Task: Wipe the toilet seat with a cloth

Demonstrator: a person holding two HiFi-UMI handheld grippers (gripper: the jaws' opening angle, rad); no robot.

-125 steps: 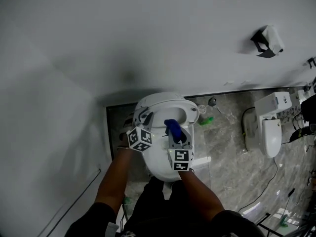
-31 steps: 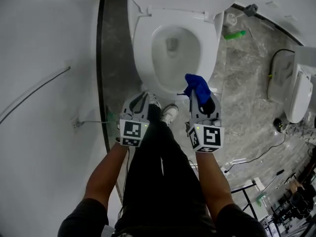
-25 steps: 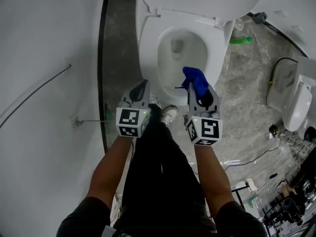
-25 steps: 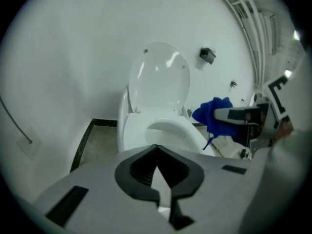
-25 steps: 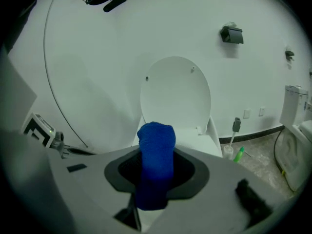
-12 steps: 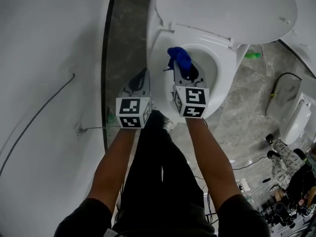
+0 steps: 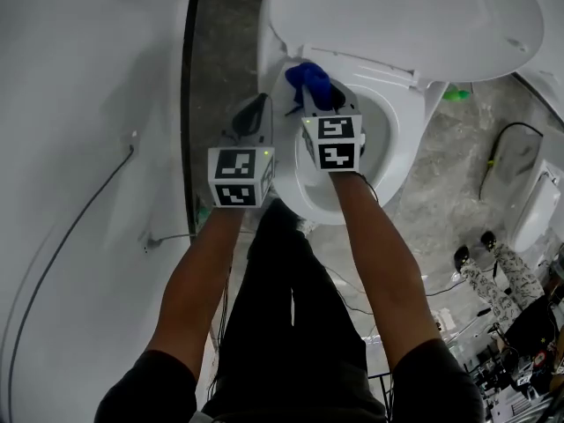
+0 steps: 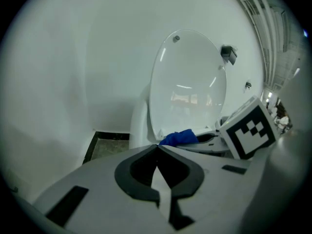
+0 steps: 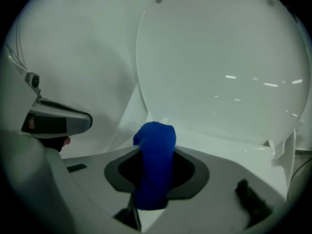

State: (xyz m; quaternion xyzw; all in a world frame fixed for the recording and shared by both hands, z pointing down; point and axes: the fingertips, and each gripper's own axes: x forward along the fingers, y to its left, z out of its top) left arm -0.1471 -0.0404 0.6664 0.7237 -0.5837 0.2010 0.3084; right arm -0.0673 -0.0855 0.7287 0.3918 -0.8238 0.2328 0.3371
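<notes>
Clamping the blue cloth (image 7: 310, 76), your right gripper (image 7: 319, 104) holds it over the toilet seat's (image 7: 398, 139) far left rim, ready to wipe; your left gripper (image 7: 261, 104), jaws together and empty, hangs beside.

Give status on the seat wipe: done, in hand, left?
Done: lid is up, seat exposed, blue cloth clamped in the right gripper. In hand: the cloth is over the seat's rear left rim; contact unclear. Left gripper is shut, empty, off the seat's left side. Left: the wipe round the seat; no wiped stretch is visible.
</notes>
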